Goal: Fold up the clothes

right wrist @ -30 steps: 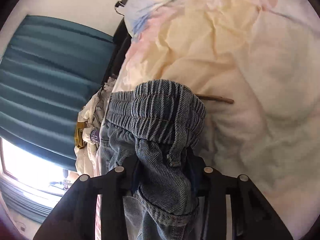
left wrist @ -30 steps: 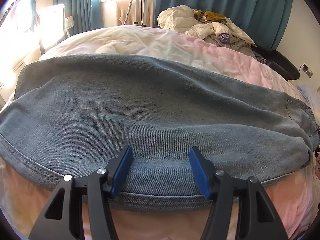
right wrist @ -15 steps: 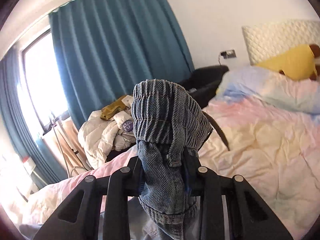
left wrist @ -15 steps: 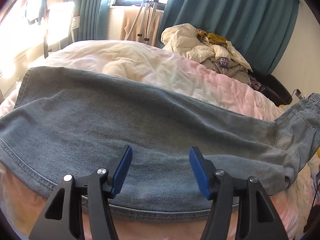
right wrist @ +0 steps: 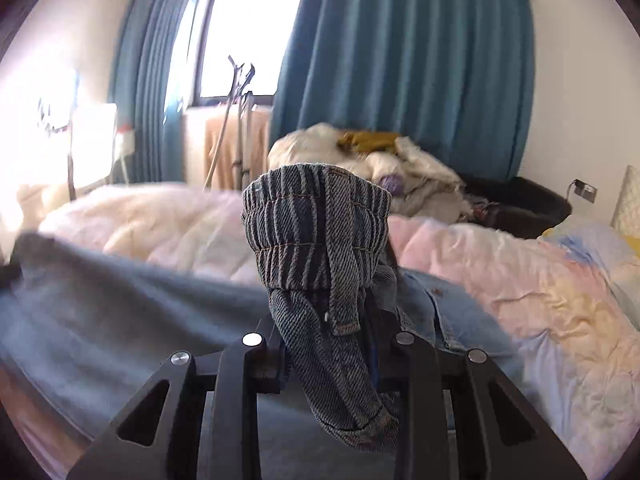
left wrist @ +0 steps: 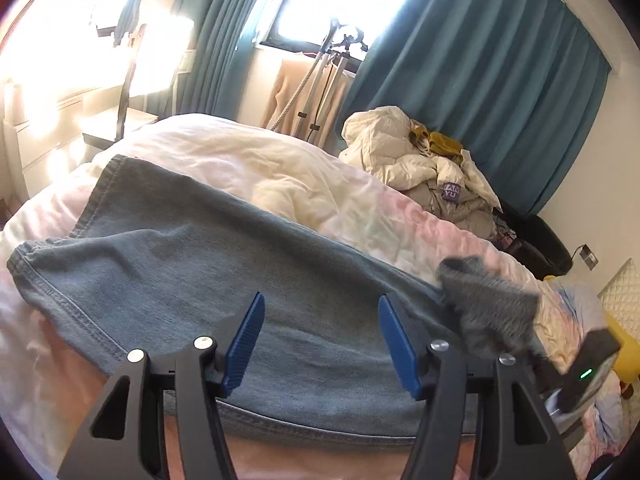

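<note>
A pair of blue jeans point(left wrist: 192, 280) lies spread across the bed, legs running to the left. My left gripper point(left wrist: 320, 336) is open and empty, hovering over the near edge of the jeans. My right gripper point(right wrist: 326, 354) is shut on the jeans' elastic waistband point(right wrist: 316, 228), which is bunched and lifted above the bed. That waistband also shows blurred in the left wrist view point(left wrist: 484, 300), with the right gripper body point(left wrist: 588, 368) just right of my left gripper. The legs show in the right wrist view point(right wrist: 120, 320).
The bed point(left wrist: 304, 184) has a pale pink and cream duvet. A heap of white clothes point(left wrist: 424, 168) lies at its far side below teal curtains point(left wrist: 480, 80). A tripod point(left wrist: 320, 76) stands by the window. A black chair point(right wrist: 520, 208) and a yellow pillow point(left wrist: 624, 356) are at right.
My right gripper has carried the waistband up and leftwards over the jeans, close to my left gripper. My left gripper has risen and stays open.
</note>
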### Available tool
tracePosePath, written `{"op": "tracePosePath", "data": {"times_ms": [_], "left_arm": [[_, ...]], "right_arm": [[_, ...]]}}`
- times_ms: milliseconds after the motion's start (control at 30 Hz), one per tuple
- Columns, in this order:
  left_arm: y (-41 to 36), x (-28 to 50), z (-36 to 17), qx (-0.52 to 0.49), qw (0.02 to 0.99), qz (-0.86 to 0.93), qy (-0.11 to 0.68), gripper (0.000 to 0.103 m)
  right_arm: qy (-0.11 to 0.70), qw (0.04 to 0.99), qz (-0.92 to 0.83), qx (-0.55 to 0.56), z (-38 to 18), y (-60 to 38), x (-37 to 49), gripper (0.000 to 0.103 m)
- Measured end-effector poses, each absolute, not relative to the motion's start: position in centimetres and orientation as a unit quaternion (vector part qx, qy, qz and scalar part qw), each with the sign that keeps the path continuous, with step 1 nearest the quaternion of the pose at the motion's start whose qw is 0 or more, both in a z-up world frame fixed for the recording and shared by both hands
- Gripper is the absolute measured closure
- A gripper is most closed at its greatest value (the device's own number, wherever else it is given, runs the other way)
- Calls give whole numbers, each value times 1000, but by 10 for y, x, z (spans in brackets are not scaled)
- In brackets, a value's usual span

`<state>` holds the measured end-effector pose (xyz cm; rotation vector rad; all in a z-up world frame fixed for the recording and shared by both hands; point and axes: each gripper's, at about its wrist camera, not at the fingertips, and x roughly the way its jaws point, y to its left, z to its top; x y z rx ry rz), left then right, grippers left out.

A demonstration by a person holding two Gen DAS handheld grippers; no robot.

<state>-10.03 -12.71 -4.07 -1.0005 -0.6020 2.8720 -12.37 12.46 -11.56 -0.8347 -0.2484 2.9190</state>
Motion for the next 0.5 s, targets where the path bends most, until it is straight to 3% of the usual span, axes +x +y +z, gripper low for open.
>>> {"op": "tracePosePath", "data": {"times_ms": [133, 367, 500], "left_arm": [[-138, -103, -47, -327, 28, 917, -226, 42], [-138, -110, -49, -314, 55, 913, -255, 42], [-139, -112, -53, -324, 66, 906, -265, 42]], "right_arm": [[-183, 47, 939, -287, -167, 84, -117, 75], [-166, 20, 955, -245, -129, 76, -105, 76], [-179, -35, 928, -326, -165, 46, -114, 74]]}}
